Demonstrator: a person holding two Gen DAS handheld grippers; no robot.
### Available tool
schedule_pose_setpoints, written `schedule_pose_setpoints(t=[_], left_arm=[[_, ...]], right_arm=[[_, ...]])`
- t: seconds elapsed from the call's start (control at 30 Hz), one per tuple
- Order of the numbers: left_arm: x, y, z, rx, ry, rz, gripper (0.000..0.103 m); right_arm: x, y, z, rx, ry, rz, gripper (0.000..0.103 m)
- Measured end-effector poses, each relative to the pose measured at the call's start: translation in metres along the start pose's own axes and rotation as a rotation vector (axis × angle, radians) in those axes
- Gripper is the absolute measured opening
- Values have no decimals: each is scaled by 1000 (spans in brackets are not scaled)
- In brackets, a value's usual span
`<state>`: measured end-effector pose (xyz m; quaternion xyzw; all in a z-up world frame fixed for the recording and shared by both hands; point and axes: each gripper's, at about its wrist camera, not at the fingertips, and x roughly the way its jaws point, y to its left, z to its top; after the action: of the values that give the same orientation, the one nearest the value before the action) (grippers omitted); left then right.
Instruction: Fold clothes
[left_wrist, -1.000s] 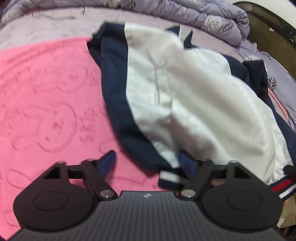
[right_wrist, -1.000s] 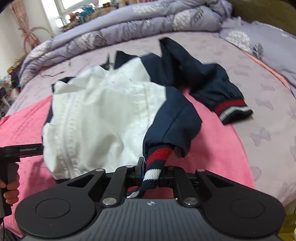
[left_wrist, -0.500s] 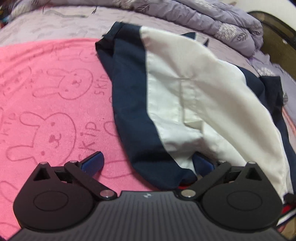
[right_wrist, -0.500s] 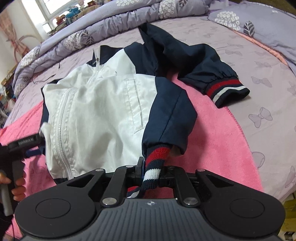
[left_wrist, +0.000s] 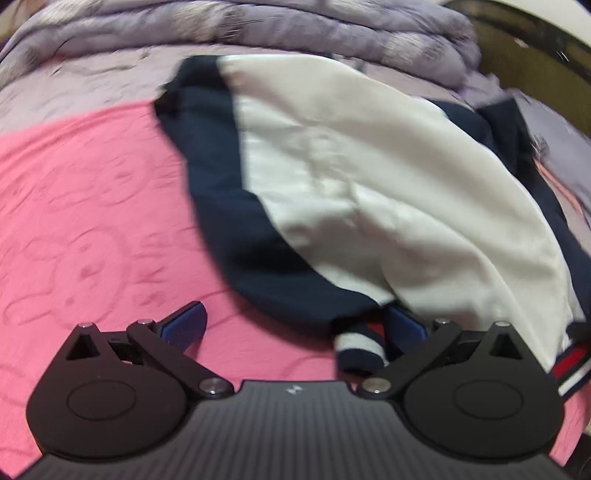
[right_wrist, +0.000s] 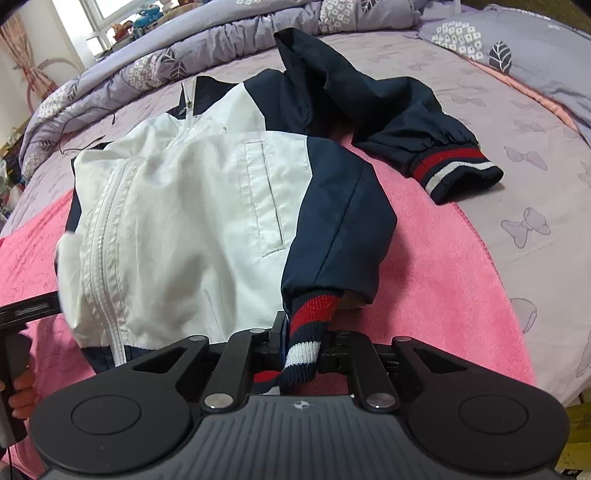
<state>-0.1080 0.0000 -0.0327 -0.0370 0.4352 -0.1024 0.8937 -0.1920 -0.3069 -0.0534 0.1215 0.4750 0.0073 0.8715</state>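
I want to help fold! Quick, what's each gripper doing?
Left gripper: open, holding nothing; the jacket hem lies between its fingers.
Right gripper: shut on the striped cuff.

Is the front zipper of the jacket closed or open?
Closed, where visible: the white zipper holds both front panels of the jacket together. Its bottom end is hidden.

Left wrist: looking low and close across the pink blanket (left_wrist: 85, 206) at the jacket (left_wrist: 369, 184);
Right wrist: facing the same jacket (right_wrist: 192, 206) from its hem.
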Motion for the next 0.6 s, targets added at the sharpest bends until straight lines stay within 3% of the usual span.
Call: schedule_pose_setpoints(t=[0.2,0.27,0.33,0.37,0.6], left_arm=[[-13,-5,-14,1,-34,-38,78],[-16,0,-12,-48,-46,-41,57],[-22,11,-9,-148,-44,-106,17],[-24,16,-7,-198,-43,-138,16],[-129,46,-1,-195,-286,-175,10]], right_arm=[[2,-2,0,5,-2,4,15],[2,-2,-1,17,-9,3,15],[-3,0,-2,25,-28,5,15],[-7,1,-3,21,-38,8,15],[-44,17,1,21,-87,134,13]])
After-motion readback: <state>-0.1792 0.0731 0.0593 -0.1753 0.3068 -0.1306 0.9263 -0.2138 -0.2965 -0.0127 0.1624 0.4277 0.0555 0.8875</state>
